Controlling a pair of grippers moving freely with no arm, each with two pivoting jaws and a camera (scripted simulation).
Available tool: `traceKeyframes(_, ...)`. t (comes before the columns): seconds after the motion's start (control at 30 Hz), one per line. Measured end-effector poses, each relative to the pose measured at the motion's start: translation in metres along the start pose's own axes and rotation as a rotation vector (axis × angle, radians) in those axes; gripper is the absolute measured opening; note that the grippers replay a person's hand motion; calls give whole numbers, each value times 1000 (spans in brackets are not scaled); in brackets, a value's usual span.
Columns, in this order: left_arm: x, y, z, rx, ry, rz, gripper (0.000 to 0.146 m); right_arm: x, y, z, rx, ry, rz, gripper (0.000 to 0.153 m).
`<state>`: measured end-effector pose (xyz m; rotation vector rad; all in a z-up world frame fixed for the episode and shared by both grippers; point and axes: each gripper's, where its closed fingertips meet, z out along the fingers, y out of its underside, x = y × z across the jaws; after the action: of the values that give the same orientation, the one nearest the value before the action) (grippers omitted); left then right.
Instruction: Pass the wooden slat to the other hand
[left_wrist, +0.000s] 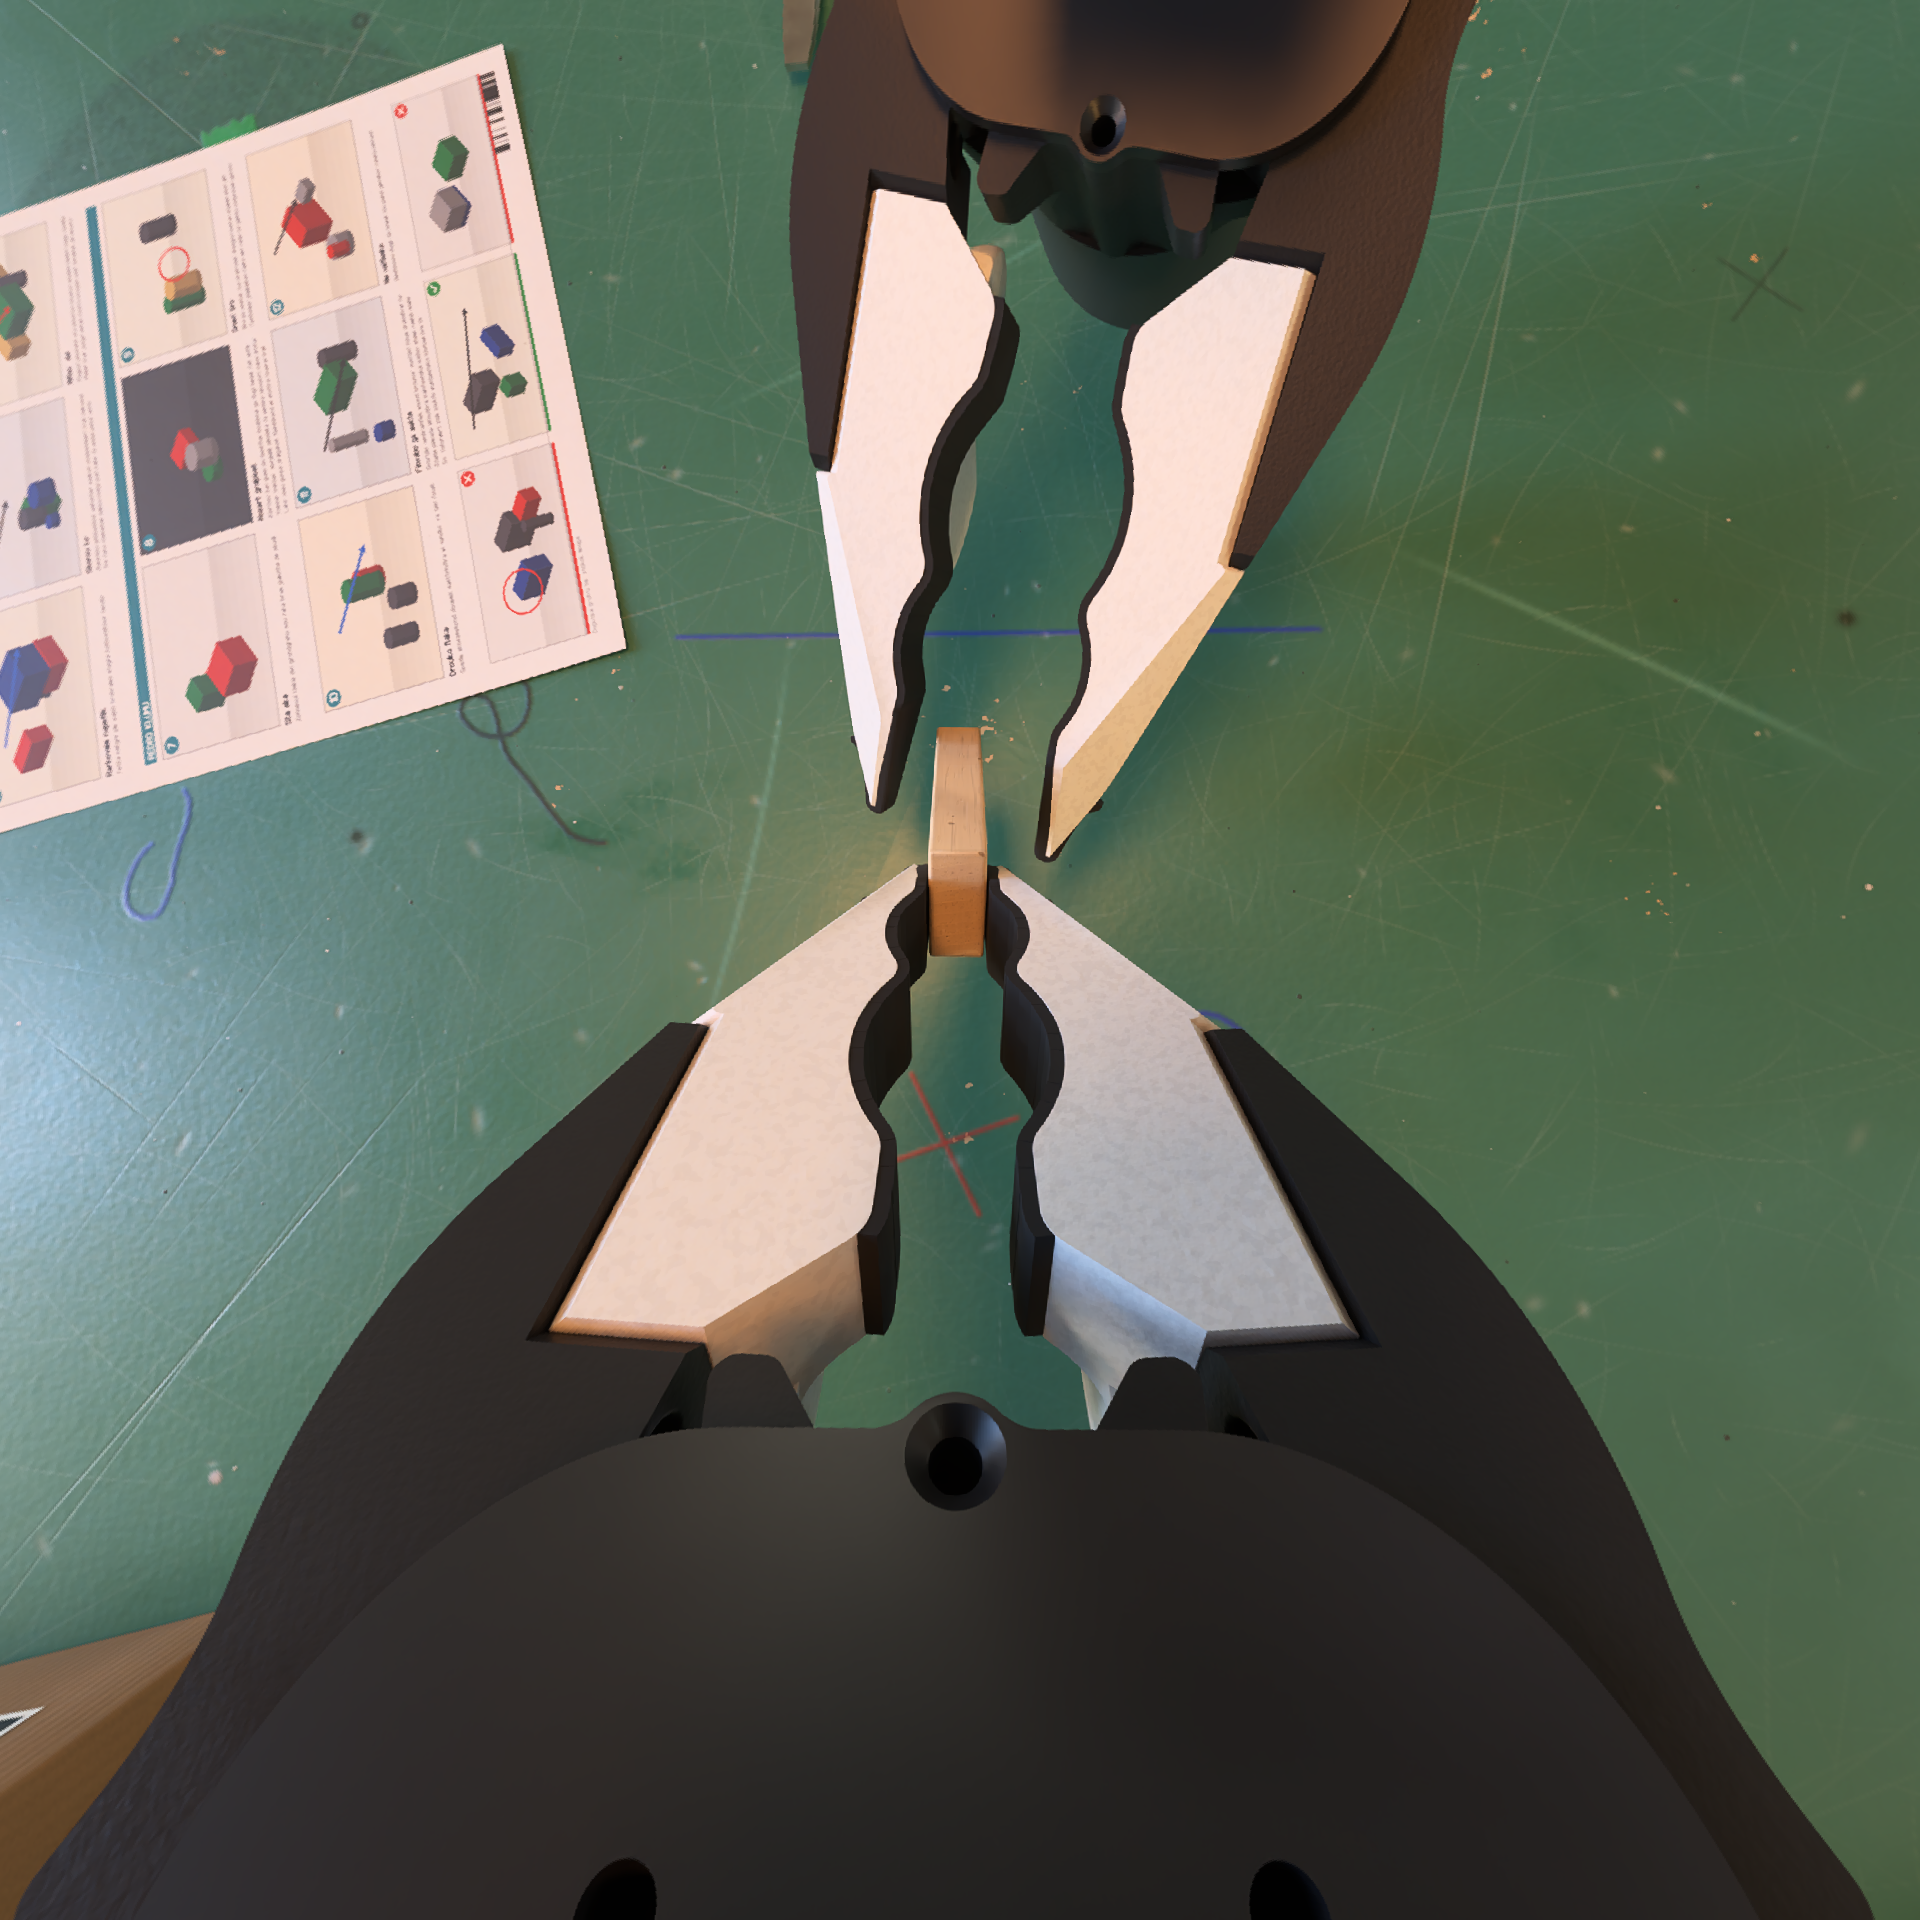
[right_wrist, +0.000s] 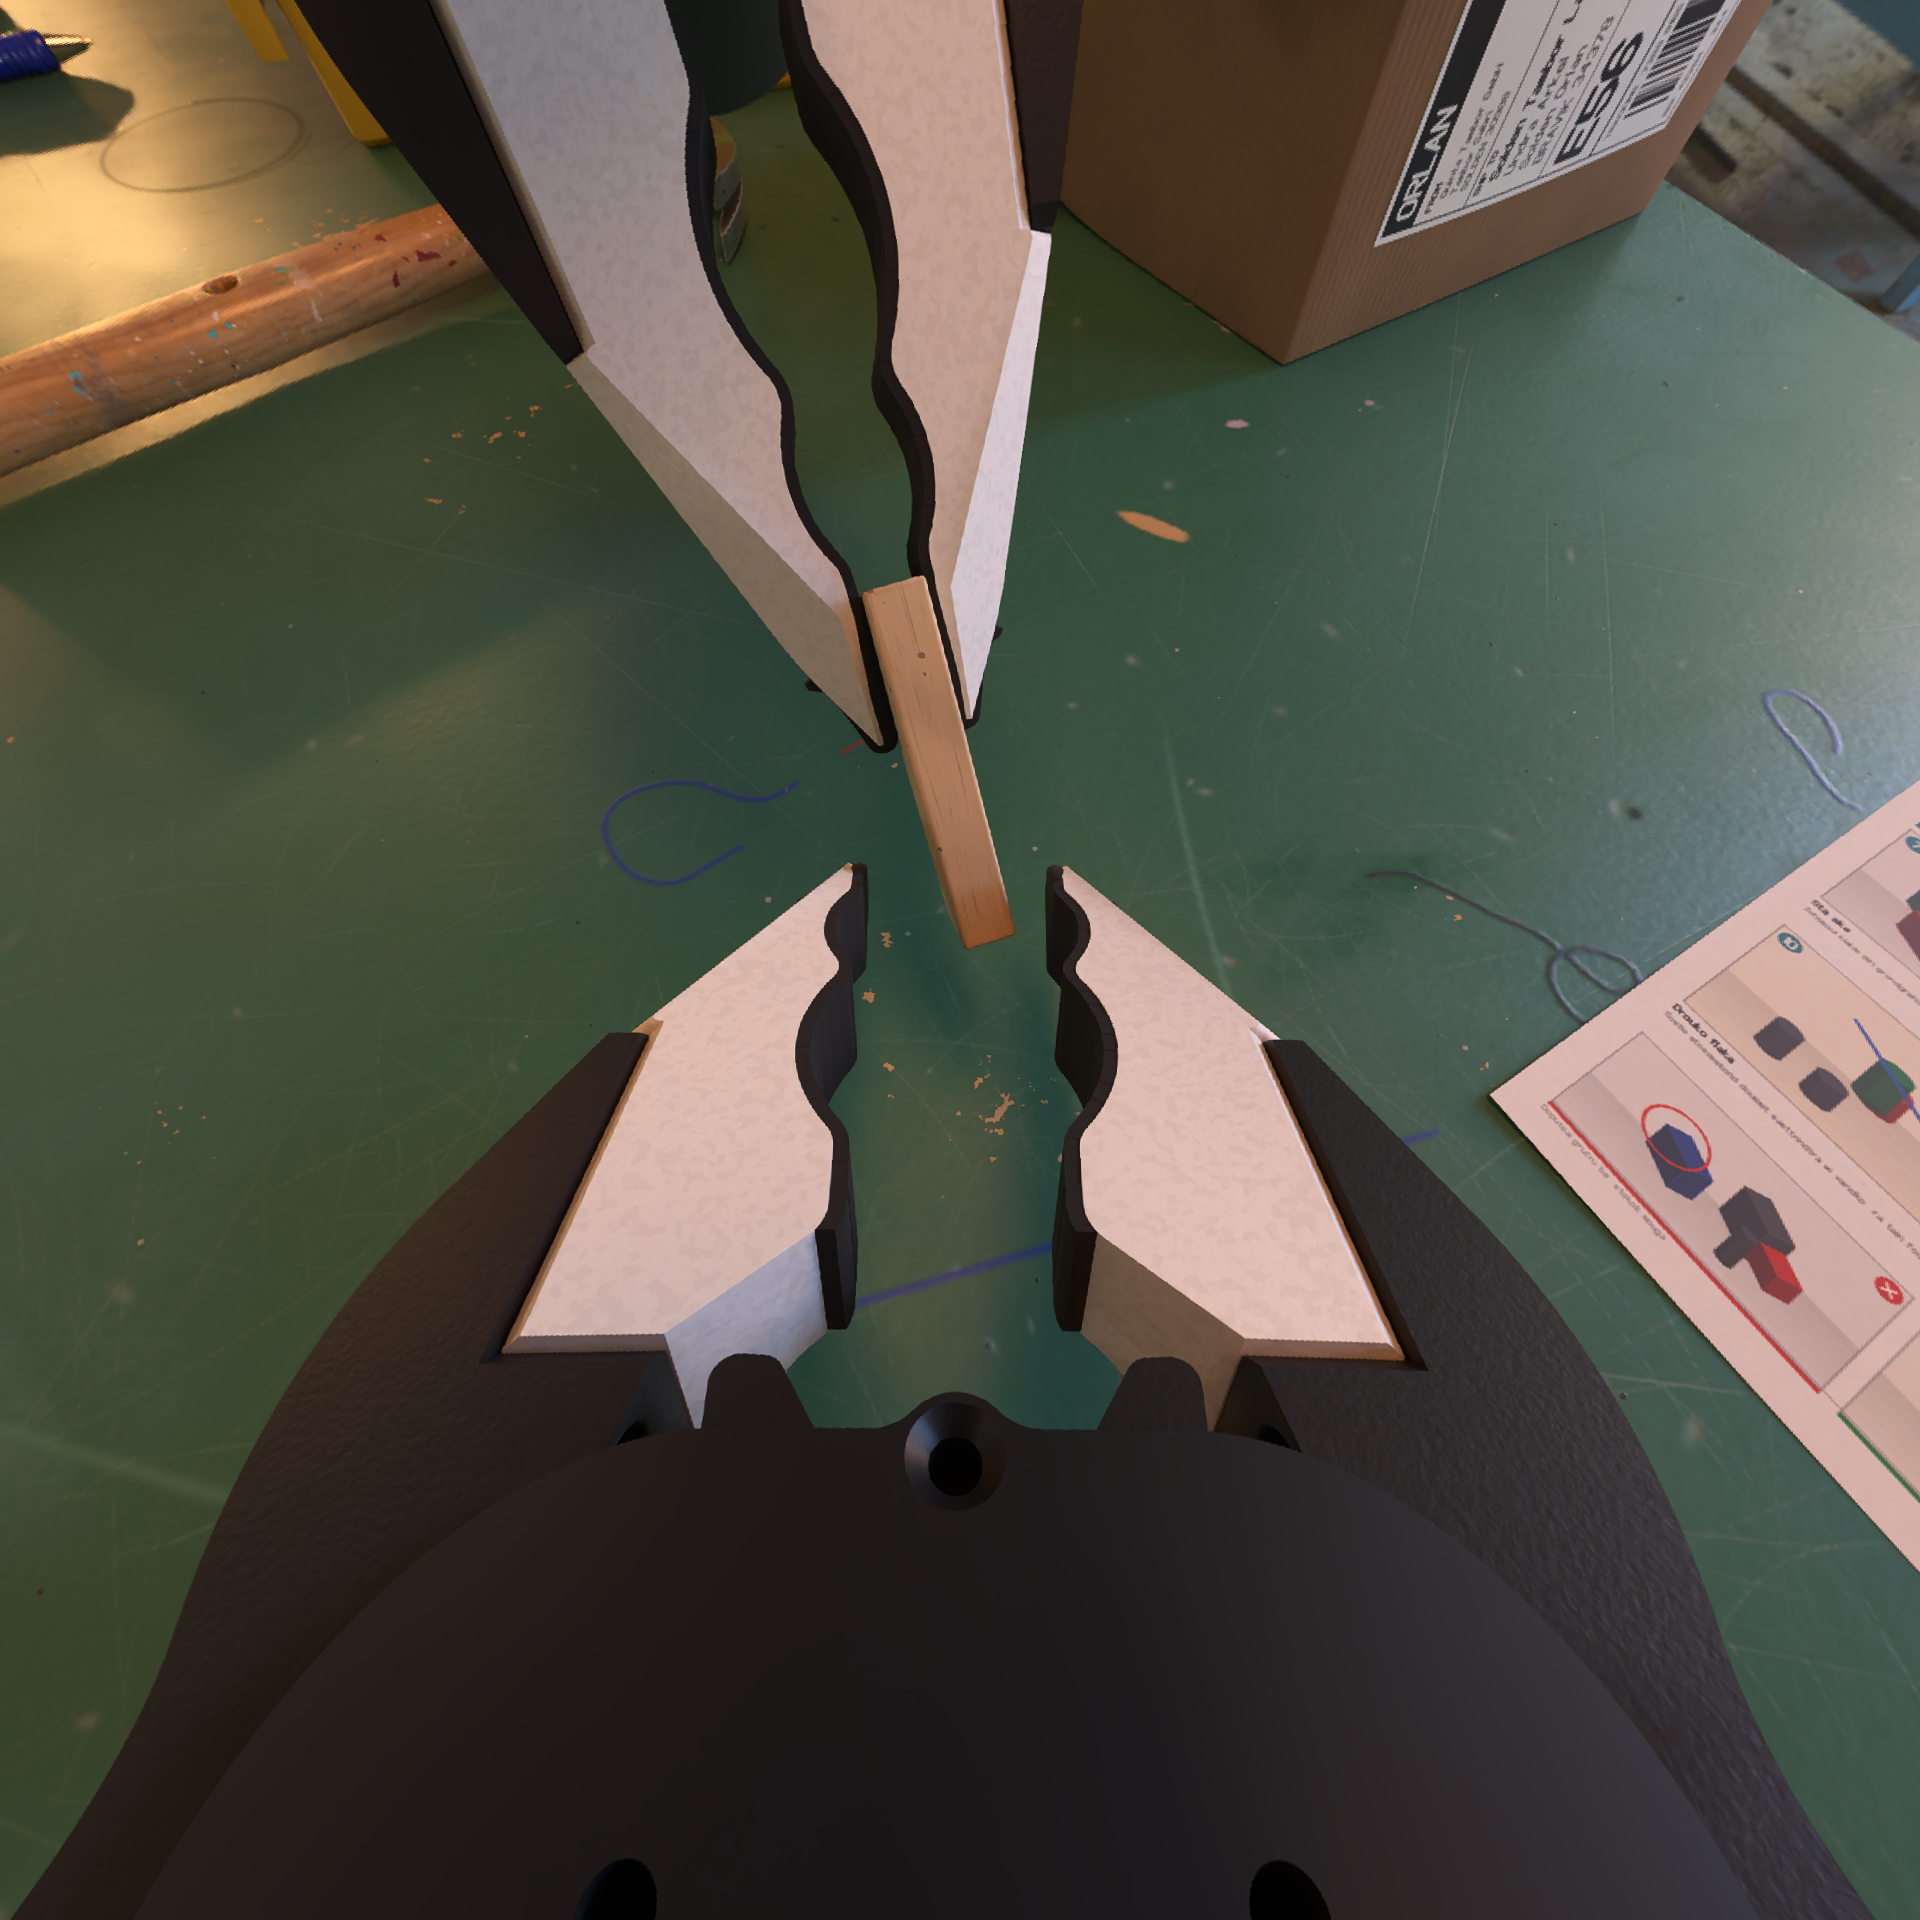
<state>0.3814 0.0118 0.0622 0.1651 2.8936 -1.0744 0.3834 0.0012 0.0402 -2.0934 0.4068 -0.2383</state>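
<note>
The wooden slat (left_wrist: 957, 831) is a short, light-coloured strip. My left gripper (left_wrist: 956, 883) is shut on its near end and holds it above the green mat. In the right wrist view the slat (right_wrist: 940, 769) sticks out from the left gripper (right_wrist: 925, 727) toward me. My right gripper (right_wrist: 956, 883) is open, and the slat's free end lies between its fingertips without touching them. In the left wrist view the right gripper (left_wrist: 966, 826) faces me with its jaws spread either side of the slat's far end.
A printed instruction sheet (left_wrist: 270, 436) lies on the green mat (left_wrist: 1558, 935), also at the right in the right wrist view (right_wrist: 1766, 1122). A cardboard box (right_wrist: 1371, 156) stands behind the left gripper. A wooden handle (right_wrist: 208, 322) lies at the far left.
</note>
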Motion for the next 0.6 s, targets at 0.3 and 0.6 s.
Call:
traceKeyframes(0.3, 3, -2, 1, 5, 28, 20, 9, 1, 2, -2, -3, 6, -2, 40)
traceKeyframes(0.6, -1, -2, 1, -1, 52, 19, 9, 3, 2, -4, 2, -12, 0, 31)
